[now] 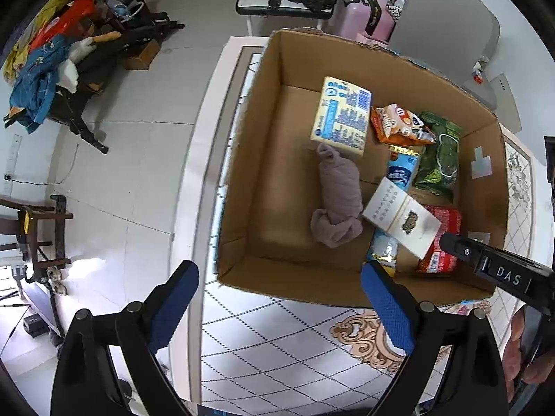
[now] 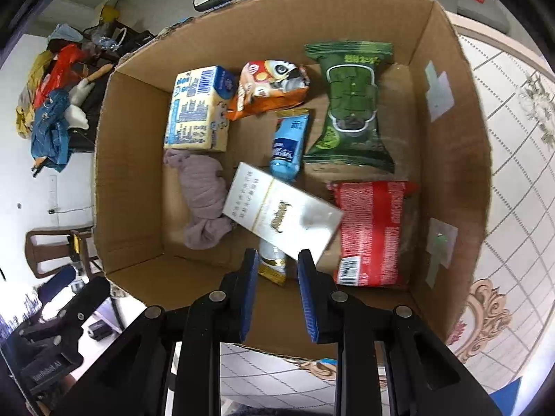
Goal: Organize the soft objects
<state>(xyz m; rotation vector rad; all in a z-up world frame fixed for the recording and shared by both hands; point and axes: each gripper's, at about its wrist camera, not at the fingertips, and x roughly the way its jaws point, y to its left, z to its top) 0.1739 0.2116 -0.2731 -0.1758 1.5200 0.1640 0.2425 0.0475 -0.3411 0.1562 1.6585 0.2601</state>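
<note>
Our right gripper (image 2: 277, 277) hovers over the near wall of the cardboard box (image 2: 128, 180), its jaws parted a little and gripping nothing — the white carton (image 2: 281, 213) lies tilted just past its tips at twelve o'clock. Our left gripper (image 1: 279, 293) hangs spread wide and unloaded above the patterned table (image 1: 277, 353). Inside the box, the rolled mauve cloth (image 2: 204, 197) sits at ten o'clock from the right gripper, touching the carton and the yellow pack (image 2: 197, 107). The red packet (image 2: 371, 228) lies at two o'clock, the green pouch (image 2: 350, 104) beyond it.
</note>
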